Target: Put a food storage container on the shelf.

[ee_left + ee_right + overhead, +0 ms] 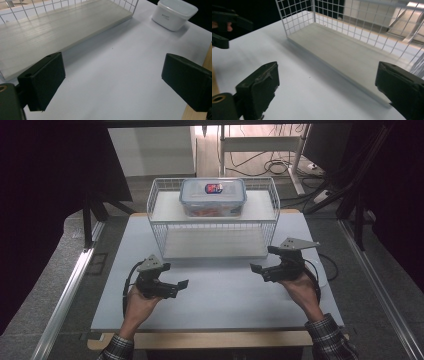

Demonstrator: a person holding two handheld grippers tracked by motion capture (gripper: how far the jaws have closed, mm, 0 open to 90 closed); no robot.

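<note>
At the near edge of the table, the person's two hands each hold a gripper low over the bare white top. The left gripper has its jaws spread wide with nothing between them; so does the right gripper. Both point inward and forward toward the wire rack, which stands just ahead of them, between the two and slightly beyond.

The rack's open front faces the grippers, and its pale lower shelf lies bare right in front of the left gripper's jaws. On the rack's upper shelf, farther off and above both grippers, sits a clear lidded container with blue clips and something red inside.

Beyond the left gripper's right jaw, a small white tub stands on the tabletop beside the rack's end. From the right gripper view, the left gripper shows far off past the rack's corner.
</note>
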